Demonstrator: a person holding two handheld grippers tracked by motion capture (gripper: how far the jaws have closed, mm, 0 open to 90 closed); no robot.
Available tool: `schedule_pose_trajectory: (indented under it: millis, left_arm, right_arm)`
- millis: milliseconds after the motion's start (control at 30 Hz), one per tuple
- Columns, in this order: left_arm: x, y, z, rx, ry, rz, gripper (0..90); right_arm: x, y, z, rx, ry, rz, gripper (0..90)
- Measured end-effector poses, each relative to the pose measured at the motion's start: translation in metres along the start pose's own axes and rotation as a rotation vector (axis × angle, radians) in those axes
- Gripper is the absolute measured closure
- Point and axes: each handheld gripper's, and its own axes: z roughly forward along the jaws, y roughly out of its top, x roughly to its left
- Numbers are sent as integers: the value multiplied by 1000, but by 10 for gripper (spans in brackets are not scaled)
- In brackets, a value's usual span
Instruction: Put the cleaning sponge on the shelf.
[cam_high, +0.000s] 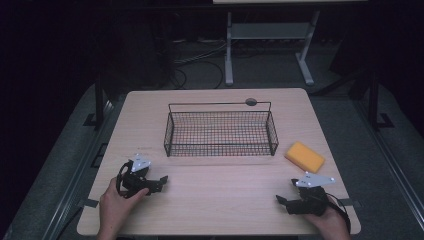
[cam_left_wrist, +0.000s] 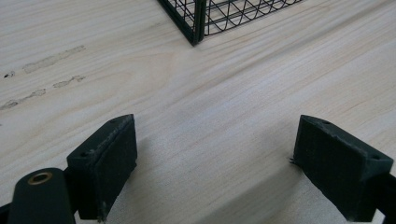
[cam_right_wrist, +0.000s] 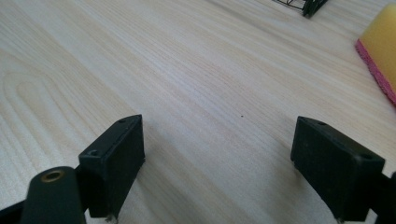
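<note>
A black wire basket stands empty at the middle of the light wooden table. A yellow sponge with a pink underside lies to its right. My left gripper rests low at the front left, held by a hand, its jaws wide apart with bare wood between them. In the left gripper view a basket corner shows ahead. My right gripper sits at the front right, open and holding nothing. The sponge's edge lies at the right of the right gripper view.
A dark round grommet sits at the table's far edge behind the basket. Beyond the table stand a white desk frame and cables on a dark floor. Bare wood stretches between the two grippers.
</note>
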Motion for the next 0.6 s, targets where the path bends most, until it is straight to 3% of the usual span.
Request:
schedule_pose_trajectory:
  millis: [167, 400, 533, 600]
  left_arm:
    - [0, 0, 0, 0, 0, 0, 127]
    - [0, 0, 0, 0, 0, 0, 127]
    - [0, 0, 0, 0, 0, -1, 127]
    - [0, 0, 0, 0, 0, 0, 126]
  right_arm:
    - [0, 0, 0, 0, 2, 0, 176]
    - [-4, 3, -6, 18, 4, 18, 304]
    - [-2, 6, -12, 21, 2, 17, 412]
    - [-2, 7, -17, 21, -2, 23, 532]
